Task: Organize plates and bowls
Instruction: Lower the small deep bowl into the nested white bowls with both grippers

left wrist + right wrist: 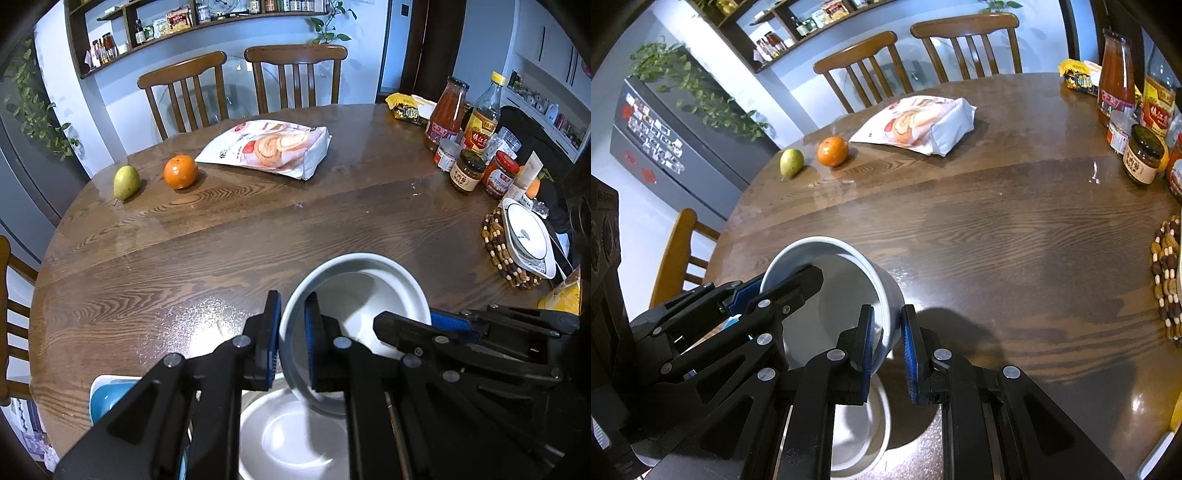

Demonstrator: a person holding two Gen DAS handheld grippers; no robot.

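- Black arms w/ blue pads fill the bottom of both views.
- Left gripper: jaws pinch the left side of the white bowl's rim. One pad sits outside the wall, the other inside.
- Right gripper: jaws pinch the right side of the same white bowl. Left pad is inside the bowl, right pad is outside against the wall.
- So the bowl hangs between the 2 grippers, one on each side of its rim.
- Bowl is tipped, its open mouth facing the cameras, & it is up off the bench.
- Right under it sits a white plate, near the bench's front edge. Bowl & plate look apart, but the gap is hard to see.
- Blue bowl is just left of the plate, partly hidden by the left arm.
- More white dishes rest on a bead mat at the far right, well apart from the held bowl.
- Far side of the bench: pear, orange & a snack bag, all well apart from the bowl.
- Right side: sauce bottles & jars in a bunch.
- 2 wood chairs stand behind the bench.
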